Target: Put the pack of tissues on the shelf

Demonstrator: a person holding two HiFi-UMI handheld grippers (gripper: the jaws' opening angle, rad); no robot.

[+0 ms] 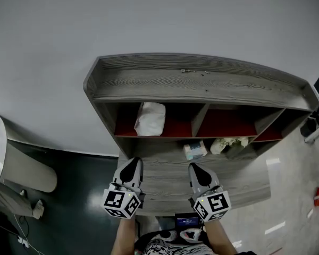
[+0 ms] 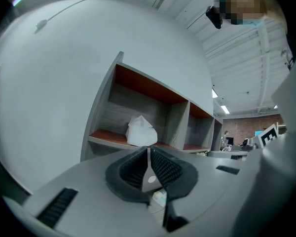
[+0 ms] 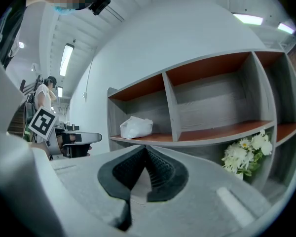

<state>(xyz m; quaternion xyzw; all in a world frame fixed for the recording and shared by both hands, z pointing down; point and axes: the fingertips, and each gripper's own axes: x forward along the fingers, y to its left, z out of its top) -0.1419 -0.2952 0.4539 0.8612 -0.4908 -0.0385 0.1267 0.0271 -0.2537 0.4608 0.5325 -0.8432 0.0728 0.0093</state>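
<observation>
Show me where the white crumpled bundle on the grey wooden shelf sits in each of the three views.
Head view: the white crumpled bundle lies in the leftmost red-floored compartment, left of centre.
Left gripper view: the bundle is at centre, just above the closed jaws.
Right gripper view: the bundle is left of centre, above the jaws.
Shared landmark: the upright grey divider to the bundle's right.

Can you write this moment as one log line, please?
left gripper: shut, empty | right gripper: shut, empty | white pack: lying in left compartment of shelf
</observation>
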